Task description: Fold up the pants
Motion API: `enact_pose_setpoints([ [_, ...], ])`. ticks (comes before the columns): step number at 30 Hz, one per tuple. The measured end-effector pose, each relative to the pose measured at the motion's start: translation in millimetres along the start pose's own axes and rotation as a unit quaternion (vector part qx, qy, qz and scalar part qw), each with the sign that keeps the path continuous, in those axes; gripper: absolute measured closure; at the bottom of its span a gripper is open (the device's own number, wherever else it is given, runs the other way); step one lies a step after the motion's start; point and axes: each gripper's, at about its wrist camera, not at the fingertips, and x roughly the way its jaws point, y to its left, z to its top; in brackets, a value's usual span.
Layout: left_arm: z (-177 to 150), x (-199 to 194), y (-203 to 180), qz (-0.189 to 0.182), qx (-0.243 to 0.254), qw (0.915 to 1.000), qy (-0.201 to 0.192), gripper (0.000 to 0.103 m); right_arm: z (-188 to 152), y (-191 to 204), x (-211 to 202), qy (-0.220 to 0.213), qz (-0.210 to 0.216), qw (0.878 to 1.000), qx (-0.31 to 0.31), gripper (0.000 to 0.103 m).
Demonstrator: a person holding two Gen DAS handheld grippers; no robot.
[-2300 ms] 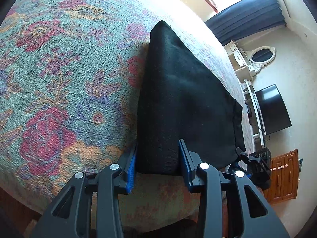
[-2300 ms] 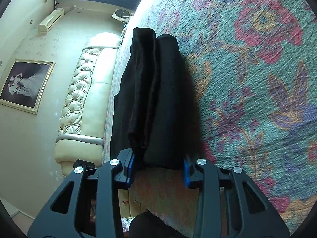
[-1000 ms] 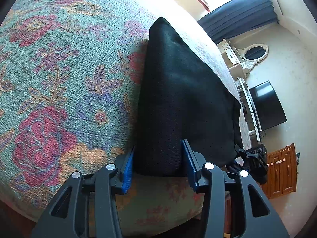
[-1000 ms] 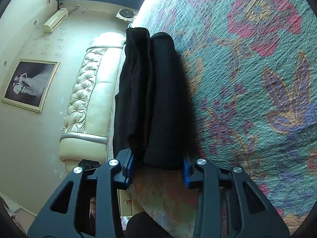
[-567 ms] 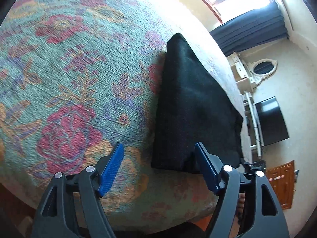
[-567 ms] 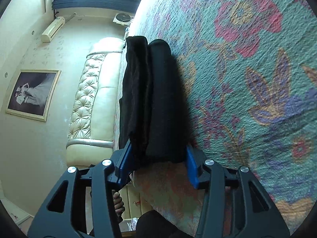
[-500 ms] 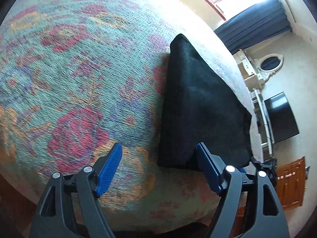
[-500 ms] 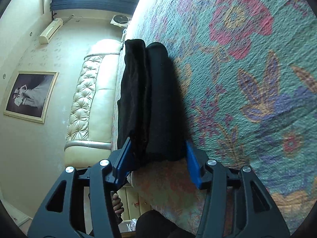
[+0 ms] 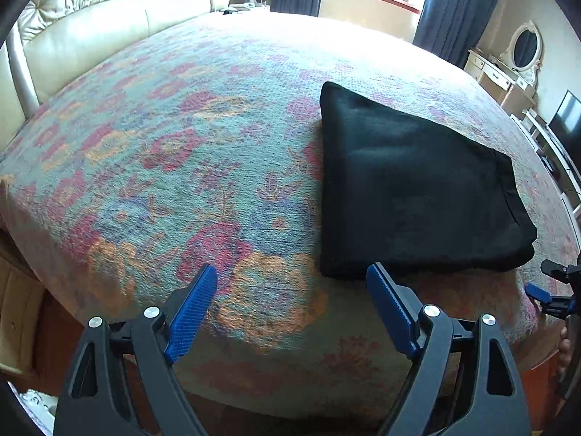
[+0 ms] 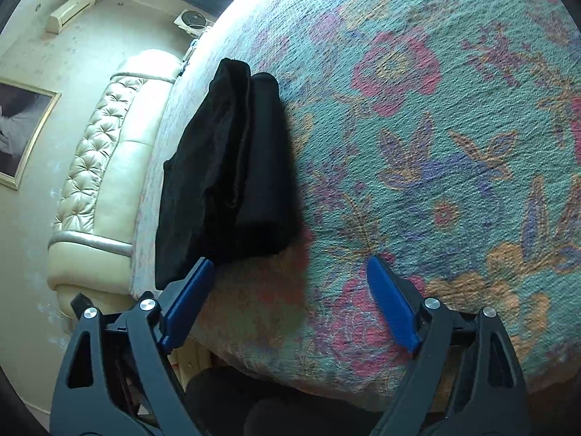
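Note:
The black pants lie folded into a thick rectangle on the floral bedspread, near the bed's front edge. My left gripper hovers just in front of the fold's near left corner, its jaws opening wide with only bedspread between them. In the right wrist view the folded pants show stacked layers at their end. My right gripper hangs off that end, jaws opening wide, nothing between the blue pads. Its tip shows at the right border of the left wrist view as the right gripper.
A cream tufted headboard runs along the far left of the bed. A window with dark curtains is behind, a dresser with an oval mirror and a TV at right. The bed's edge drops off just below the fingers.
Both grippers let go of the folded pants, spread wide and drew back and up from them. The left view swung round so the headboard and window now show. The pants stayed on the bed.

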Motion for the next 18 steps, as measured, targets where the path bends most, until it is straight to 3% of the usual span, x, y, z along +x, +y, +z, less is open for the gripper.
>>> enact_pose_setpoints([
  [4,-7.0,-15.6,-6.7,0.010,-0.001,0.9997,-0.024,0.020,-8.9,11.8,4.6,-0.007,-0.055,0.998,-0.037,0.014],
  [10,-19.8,-30.7,-19.1,0.014,-0.012,0.9989,-0.042,0.020,-30.0,52.7,18.3,-0.025,-0.143,0.983,-0.113,0.014],
  [18,-31.0,-41.5,-40.2,0.012,0.016,0.9978,-0.064,0.020,-63.4,99.2,26.4,-0.067,-0.192,0.957,-0.207,0.013],
])
